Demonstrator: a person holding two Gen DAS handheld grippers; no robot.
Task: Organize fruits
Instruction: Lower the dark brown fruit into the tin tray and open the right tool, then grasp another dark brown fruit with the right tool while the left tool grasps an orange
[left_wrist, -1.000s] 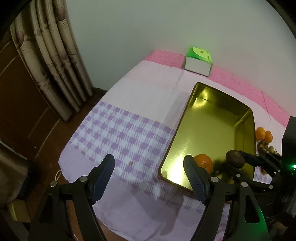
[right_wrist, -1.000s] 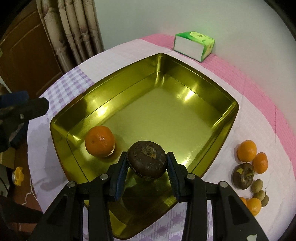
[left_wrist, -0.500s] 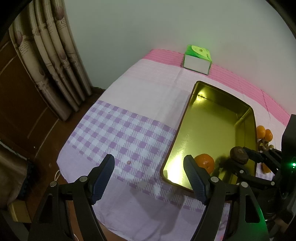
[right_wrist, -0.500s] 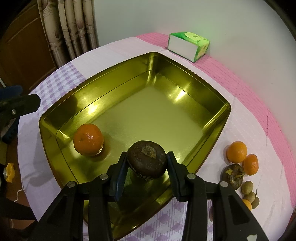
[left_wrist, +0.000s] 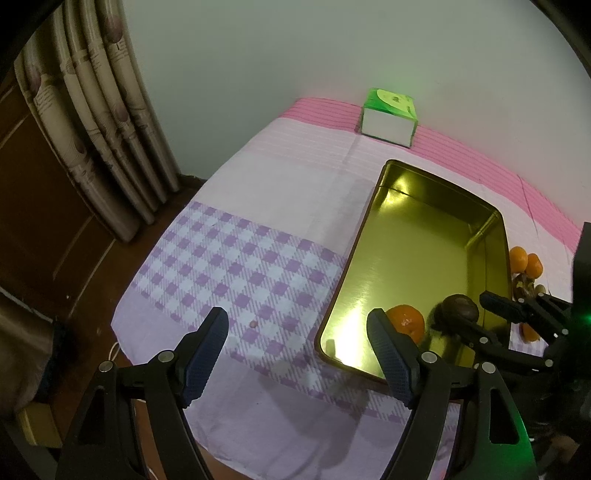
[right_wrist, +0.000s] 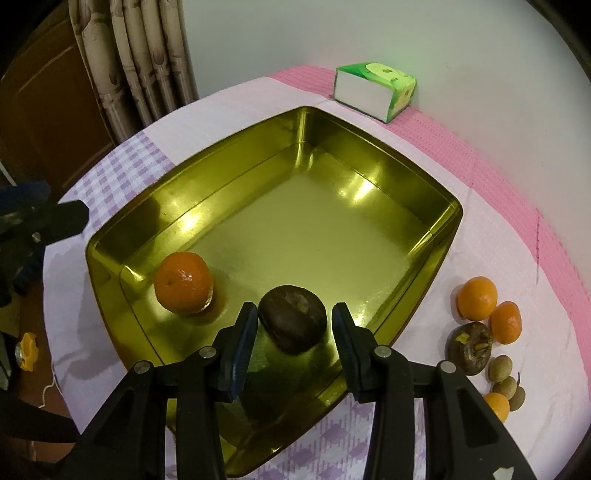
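The right tongs (right_wrist: 291, 325) stood released around a dark brown fruit (right_wrist: 292, 318) just set in the gold tray (right_wrist: 448, 236), the left tongs (left_wrist: 297, 350) hung open and empty, and the next fetch likely needed the loose fruits (right_wrist: 476, 302).

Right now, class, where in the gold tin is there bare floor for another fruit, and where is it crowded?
Free: the gold tin's far half, toward the tissue box. Crowded: its near end, with the orange and dark fruit between the right gripper's open jaws.

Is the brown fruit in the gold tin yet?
Yes. The brown fruit sits on the floor of the tin beside an orange, with the right gripper jaws apart on either side.
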